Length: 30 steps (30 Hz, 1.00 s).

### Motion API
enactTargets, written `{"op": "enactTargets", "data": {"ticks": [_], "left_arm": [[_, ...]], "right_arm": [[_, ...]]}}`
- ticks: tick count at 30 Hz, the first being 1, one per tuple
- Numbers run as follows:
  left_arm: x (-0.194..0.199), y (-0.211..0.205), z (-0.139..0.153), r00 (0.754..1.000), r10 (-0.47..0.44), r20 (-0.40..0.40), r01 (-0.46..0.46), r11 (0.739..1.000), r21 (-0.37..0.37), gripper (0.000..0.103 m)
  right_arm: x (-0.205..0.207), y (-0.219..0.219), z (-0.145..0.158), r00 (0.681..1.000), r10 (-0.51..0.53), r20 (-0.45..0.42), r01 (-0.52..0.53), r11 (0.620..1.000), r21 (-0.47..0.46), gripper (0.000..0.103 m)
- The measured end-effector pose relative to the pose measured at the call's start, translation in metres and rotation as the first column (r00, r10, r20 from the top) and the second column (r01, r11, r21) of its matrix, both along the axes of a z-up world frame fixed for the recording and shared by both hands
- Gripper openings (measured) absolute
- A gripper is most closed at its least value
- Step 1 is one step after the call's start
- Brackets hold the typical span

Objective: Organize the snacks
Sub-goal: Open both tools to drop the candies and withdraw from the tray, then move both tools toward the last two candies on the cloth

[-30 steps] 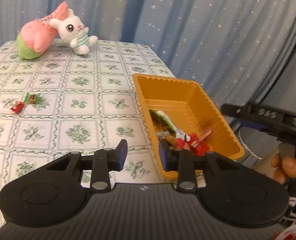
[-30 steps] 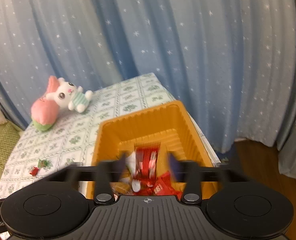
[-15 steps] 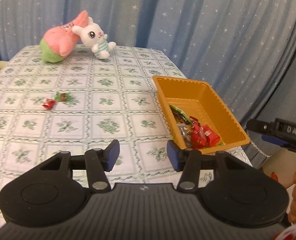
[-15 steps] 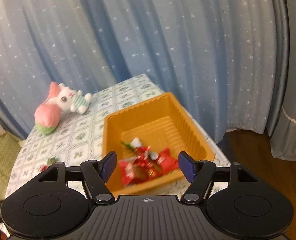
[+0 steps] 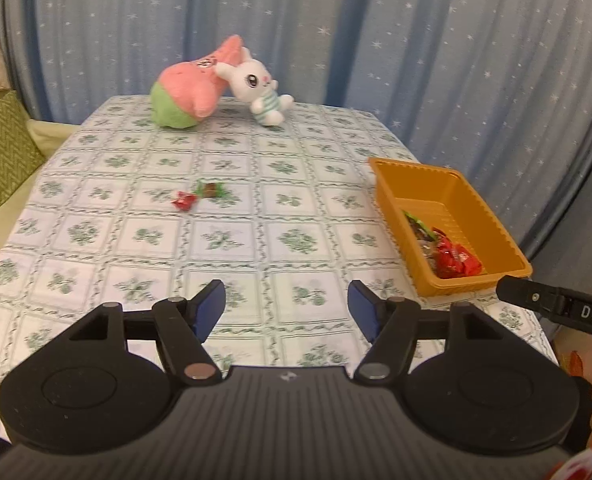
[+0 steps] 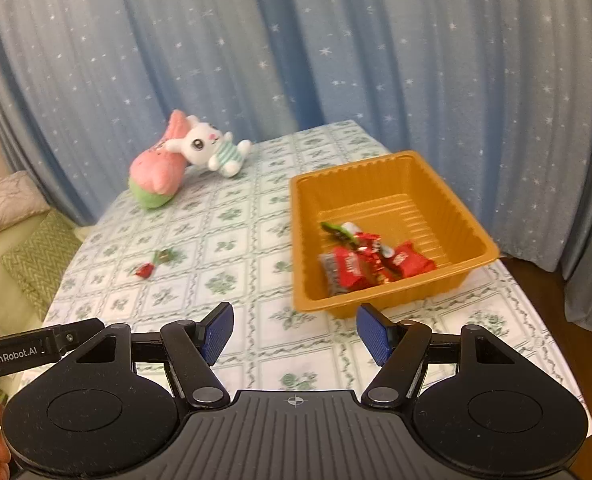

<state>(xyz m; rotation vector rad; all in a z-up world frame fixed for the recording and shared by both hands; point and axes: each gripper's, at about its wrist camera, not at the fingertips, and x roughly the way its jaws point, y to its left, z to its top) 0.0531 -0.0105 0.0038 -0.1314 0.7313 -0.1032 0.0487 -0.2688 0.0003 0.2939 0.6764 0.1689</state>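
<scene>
An orange tray [image 5: 487, 216] [image 6: 423, 184] stands at the table's right edge and holds several red and green wrapped snacks [image 5: 451, 258] [image 6: 365, 260]. Two loose snacks lie mid-table: a red one [image 5: 184, 201] [image 6: 144, 270] and a green-brown one [image 5: 212, 189] [image 6: 164, 256]. My left gripper [image 5: 286, 312] is open and empty, above the near table, left of the tray. My right gripper [image 6: 294, 332] is open and empty, above the table just in front of the tray.
A pink-green plush [image 5: 188, 88] [image 6: 156, 176] and a white bunny plush [image 5: 258, 88] [image 6: 210, 148] lie at the table's far end. A starry blue curtain [image 5: 415, 40] hangs behind. A green cushion [image 5: 0, 152] is left of the table.
Both grippers pulled back and up from the tray and opened wider. The right gripper let a red snack drop into the tray.
</scene>
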Motion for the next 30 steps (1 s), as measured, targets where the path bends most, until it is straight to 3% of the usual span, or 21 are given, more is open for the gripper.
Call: {"op": "enactTargets", "data": {"ticks": [17, 30], "left_arm": [[-0.006, 0.025, 0.005, 0.999, 0.041, 0.012, -0.041, 0.999, 0.018, 0.066], [0.038, 0.059, -0.001, 0.997, 0.068, 0.026, -0.070, 0.995, 0.073, 0.066]], "right_arm": [[0.002, 0.028, 0.009, 0.998, 0.059, 0.020, -0.059, 0.998, -0.021, 0.068], [0.048, 0.069, 0.013, 0.985, 0.155, 0.070, -0.149, 0.985, -0.086, 0.068]]}}
